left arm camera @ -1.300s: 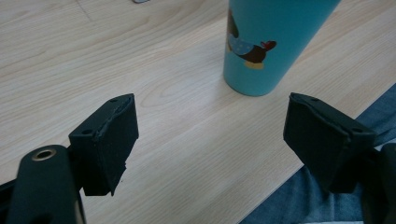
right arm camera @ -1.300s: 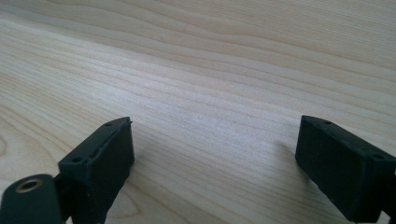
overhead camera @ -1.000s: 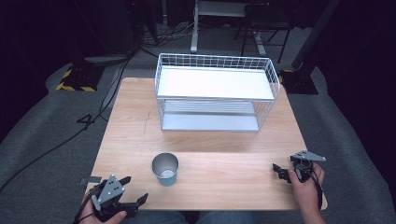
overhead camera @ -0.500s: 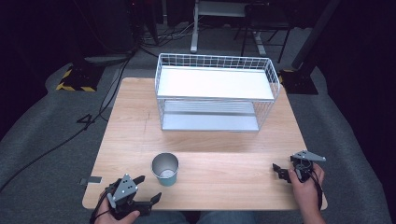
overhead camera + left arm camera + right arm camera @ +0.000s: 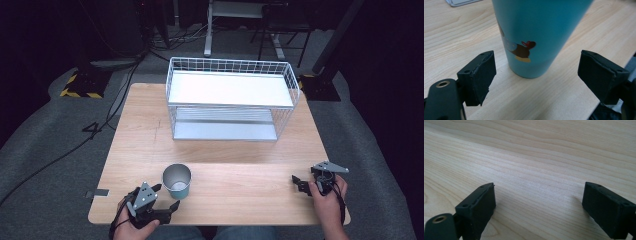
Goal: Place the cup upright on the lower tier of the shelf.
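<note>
Smooth tapered teal cup (image 5: 536,35), woodgrain table (image 5: 454,32)

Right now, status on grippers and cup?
Left gripper open, short of upright teal metal cup. Right gripper open over bare wooden table. Nothing between.

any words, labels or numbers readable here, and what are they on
No readable text, brand or number in these views.
The teal cup bears a small cartoon picture of a brown figure with a red bow, no letters visible on it.
The yellow and black striped hazard marking on the floor beyond the table is a pattern, not words.
The white wire rack shows no label.
</note>
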{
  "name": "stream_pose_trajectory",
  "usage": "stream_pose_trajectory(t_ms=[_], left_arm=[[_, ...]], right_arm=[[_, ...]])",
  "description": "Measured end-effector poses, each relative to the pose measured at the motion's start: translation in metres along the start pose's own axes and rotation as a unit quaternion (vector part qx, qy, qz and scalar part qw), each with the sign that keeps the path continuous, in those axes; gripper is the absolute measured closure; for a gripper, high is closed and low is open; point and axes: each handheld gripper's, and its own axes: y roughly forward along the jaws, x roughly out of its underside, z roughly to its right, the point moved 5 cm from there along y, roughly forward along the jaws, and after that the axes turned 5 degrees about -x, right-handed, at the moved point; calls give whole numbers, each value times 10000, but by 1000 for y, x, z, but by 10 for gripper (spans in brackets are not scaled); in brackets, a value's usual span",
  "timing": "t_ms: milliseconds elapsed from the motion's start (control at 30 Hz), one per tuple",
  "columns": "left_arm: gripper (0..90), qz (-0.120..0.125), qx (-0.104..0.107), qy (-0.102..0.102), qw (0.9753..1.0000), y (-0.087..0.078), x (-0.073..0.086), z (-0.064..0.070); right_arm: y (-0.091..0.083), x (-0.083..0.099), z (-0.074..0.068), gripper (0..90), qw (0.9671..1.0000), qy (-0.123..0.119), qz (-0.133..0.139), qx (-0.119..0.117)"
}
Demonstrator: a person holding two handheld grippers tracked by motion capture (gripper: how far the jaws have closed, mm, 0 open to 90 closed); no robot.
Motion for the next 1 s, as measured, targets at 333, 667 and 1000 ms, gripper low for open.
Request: stream_pose_trajectory(t_ms=[333,667,1000], left_arm=[[156,-1,34,-36,10000,17,-6,0],[161,61,45,56,10000,30,-13,1],[209,54,130,54,9999,33,-14,0]], right_arm=[[0,0,0,117,10000,-9,-3,-10],[0,0,0,117,10000,-6,-4,-10],[0,0,0,117,10000,-10,-2,-7]])
